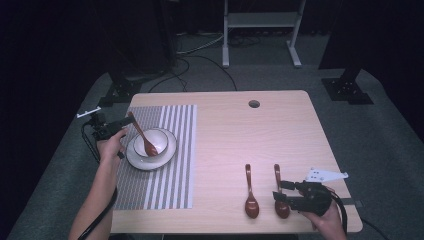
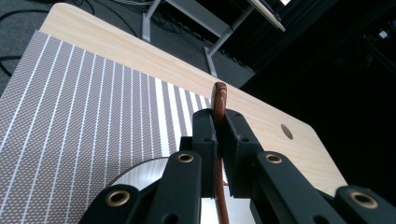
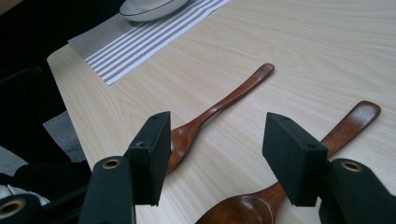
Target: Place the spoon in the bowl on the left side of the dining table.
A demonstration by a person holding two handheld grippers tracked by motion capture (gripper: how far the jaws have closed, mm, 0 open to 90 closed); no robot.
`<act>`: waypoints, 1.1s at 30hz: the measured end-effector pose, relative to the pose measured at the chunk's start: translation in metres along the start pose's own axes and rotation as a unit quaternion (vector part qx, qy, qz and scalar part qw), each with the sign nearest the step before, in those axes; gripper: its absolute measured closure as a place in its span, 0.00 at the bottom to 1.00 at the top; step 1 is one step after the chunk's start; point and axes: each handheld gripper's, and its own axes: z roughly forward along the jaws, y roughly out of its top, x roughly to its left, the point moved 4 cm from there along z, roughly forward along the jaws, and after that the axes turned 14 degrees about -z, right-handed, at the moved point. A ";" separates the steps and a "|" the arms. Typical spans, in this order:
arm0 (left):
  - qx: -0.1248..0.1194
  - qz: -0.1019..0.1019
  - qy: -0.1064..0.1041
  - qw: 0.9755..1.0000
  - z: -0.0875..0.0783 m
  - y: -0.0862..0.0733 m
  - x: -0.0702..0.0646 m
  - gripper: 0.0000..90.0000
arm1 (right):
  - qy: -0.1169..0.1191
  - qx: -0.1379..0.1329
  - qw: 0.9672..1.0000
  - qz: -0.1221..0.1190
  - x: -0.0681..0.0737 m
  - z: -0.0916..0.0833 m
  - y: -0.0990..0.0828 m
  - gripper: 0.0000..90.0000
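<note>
Clearly we pinch the spoon [image 1: 142,136] by its handle in our left gripper [image 2: 218,128], jaws clamped, so its head rests inside the bowl [image 1: 161,136]. Well right of the bowl, our right gripper [image 3: 212,158] waits half-open, holding nothing, over two spare spoons [image 1: 251,192] for the next pick.

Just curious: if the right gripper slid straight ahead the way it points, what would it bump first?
Probably the right gripper would meet the nearer brown wooden spoon between its open jaws, though depth is unclear.
</note>
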 end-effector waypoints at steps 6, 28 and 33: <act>-0.002 -0.006 0.002 1.000 -0.002 0.000 0.006 0.93 | -0.001 0.000 1.000 0.000 0.000 0.000 0.000 0.45; 0.014 0.005 0.032 0.999 -0.010 -0.012 0.023 0.71 | 0.000 0.001 1.000 -0.001 0.001 0.002 0.001 0.45; 0.017 0.005 0.032 0.999 -0.010 -0.014 0.024 0.67 | -0.002 0.000 1.000 0.002 0.000 0.000 0.001 0.45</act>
